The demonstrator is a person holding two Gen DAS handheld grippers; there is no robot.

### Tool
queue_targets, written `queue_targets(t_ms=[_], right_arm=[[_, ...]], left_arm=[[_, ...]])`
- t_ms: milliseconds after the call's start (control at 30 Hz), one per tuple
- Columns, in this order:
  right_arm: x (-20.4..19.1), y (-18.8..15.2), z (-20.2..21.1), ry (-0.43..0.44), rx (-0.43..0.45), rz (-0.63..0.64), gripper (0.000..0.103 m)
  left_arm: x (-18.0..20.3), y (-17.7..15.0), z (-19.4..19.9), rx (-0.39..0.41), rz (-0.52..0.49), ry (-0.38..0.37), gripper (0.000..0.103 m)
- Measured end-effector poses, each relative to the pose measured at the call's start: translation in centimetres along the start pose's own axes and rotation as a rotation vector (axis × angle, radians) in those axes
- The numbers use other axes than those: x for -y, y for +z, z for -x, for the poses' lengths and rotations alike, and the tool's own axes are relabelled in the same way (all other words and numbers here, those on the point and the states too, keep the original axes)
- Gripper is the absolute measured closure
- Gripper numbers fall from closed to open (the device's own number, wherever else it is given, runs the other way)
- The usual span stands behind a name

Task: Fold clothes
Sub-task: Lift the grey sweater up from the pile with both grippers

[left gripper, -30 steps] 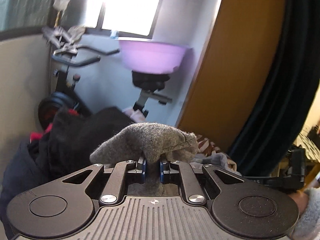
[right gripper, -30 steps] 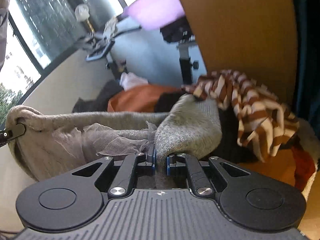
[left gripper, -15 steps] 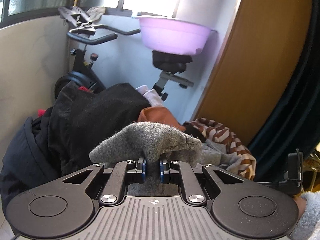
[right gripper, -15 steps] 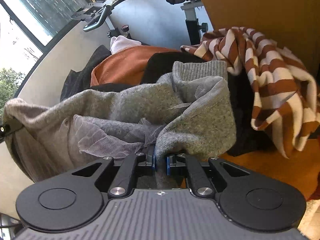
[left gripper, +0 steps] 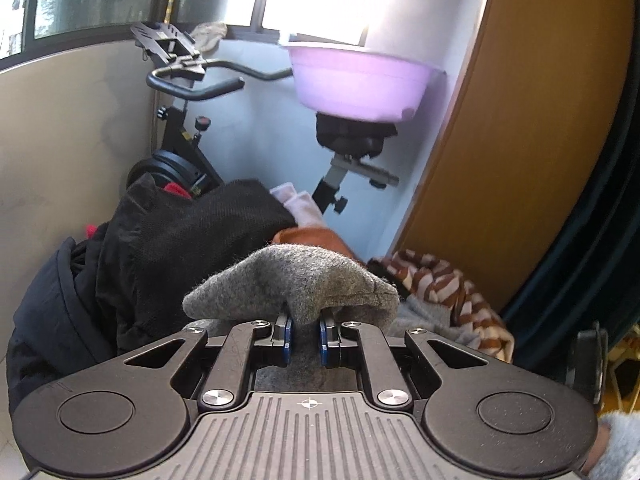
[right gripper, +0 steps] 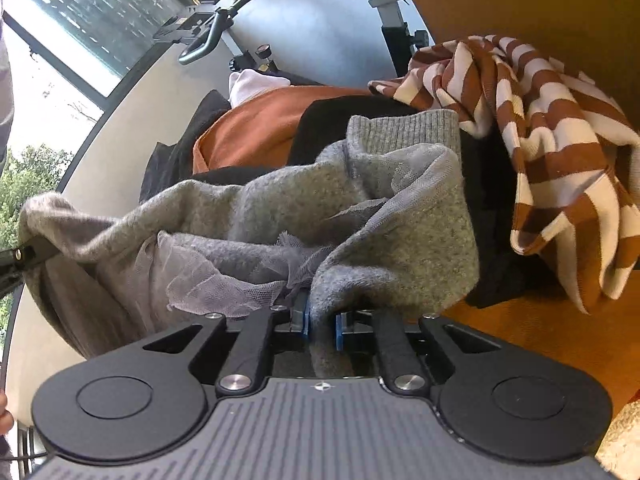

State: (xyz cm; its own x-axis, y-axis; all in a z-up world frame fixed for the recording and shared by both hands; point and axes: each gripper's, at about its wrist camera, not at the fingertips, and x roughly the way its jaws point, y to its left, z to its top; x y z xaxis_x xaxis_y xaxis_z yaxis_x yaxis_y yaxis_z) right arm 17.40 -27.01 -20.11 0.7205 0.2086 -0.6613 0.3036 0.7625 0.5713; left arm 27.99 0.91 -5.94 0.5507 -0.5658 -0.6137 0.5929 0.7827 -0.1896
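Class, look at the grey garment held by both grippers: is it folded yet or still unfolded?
Unfolded. The grey garment hangs bunched between the left gripper and right gripper, its mesh lining spilling out.

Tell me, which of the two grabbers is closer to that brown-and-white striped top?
The right gripper. The striped top lies just past it, to its right, while the left gripper holds the grey sweater's far end, on the opposite side.
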Motion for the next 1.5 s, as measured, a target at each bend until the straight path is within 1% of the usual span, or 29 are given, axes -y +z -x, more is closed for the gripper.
queue_targets(t_ms=[100, 200, 267, 400, 433, 533, 600, 700, 767, 833, 900, 967, 1067, 1133, 1233, 1367, 1500], right_arm=[[-0.6, 0.1, 1.4, 0.029, 0.047, 0.05, 0.092], [-0.6, 0.6, 3.3, 0.063, 0.11, 0.039, 0.093], [-0.4, 1.0, 4.8, 0.066, 0.157, 0.019, 0.093], [0.1, 2.0, 8.8, 0.056, 0.289, -0.011, 0.093], [0.3, 2.2, 9.9, 0.053, 0.325, -0.022, 0.093], [0.9, 2.3, 13.5, 0.015, 0.452, -0.044, 0.093], [1.2, 1.7, 15.6, -0.018, 0.515, -0.06, 0.093], [1.8, -0.1, 18.3, -0.068, 0.597, -0.102, 0.093], [2.2, -1.7, 19.4, -0.099, 0.626, -0.109, 0.093], [2.4, -3.3, 20.0, -0.137, 0.63, -0.113, 0.093], [2.4, -4.4, 19.8, -0.16, 0.578, -0.124, 0.093], [2.2, -5.1, 19.5, -0.171, 0.517, -0.115, 0.093], [1.0, -5.5, 18.8, -0.165, 0.435, -0.046, 0.093], [0.0, -5.3, 18.5, -0.148, 0.403, -0.025, 0.093], [-2.3, -4.0, 18.1, -0.113, 0.397, 0.032, 0.094], [-5.9, -1.6, 17.9, -0.077, 0.398, 0.134, 0.094], [-10.0, 1.3, 16.8, -0.074, 0.407, 0.22, 0.094]], left_arm=[[0.8, 0.6, 1.6, 0.043, -0.002, -0.022, 0.092], [2.1, 1.7, 3.2, 0.087, -0.03, -0.058, 0.093], [3.1, 2.6, 4.2, 0.125, -0.054, -0.089, 0.093], [5.4, 3.7, 5.5, 0.212, -0.111, -0.147, 0.093], [6.0, 3.8, 5.5, 0.221, -0.125, -0.161, 0.093], [7.8, 3.8, 5.1, 0.205, -0.146, -0.202, 0.093], [8.8, 3.5, 5.1, 0.192, -0.162, -0.238, 0.093], [9.5, 2.3, 5.2, 0.187, -0.16, -0.308, 0.093], [9.8, 0.5, 5.1, 0.176, -0.158, -0.329, 0.093], [9.9, -2.0, 5.5, 0.156, -0.139, -0.328, 0.093], [9.2, -4.7, 6.6, 0.141, -0.092, -0.332, 0.093], [8.3, -7.3, 7.9, 0.111, -0.047, -0.315, 0.093], [6.9, -9.8, 9.9, 0.074, -0.016, -0.238, 0.093], [5.7, -10.9, 11.2, 0.075, 0.038, -0.195, 0.093], [3.6, -11.1, 13.0, 0.111, 0.144, -0.146, 0.093], [1.9, -9.9, 14.8, 0.153, 0.169, -0.074, 0.093], [0.6, -7.8, 15.0, 0.203, 0.218, -0.046, 0.093]])
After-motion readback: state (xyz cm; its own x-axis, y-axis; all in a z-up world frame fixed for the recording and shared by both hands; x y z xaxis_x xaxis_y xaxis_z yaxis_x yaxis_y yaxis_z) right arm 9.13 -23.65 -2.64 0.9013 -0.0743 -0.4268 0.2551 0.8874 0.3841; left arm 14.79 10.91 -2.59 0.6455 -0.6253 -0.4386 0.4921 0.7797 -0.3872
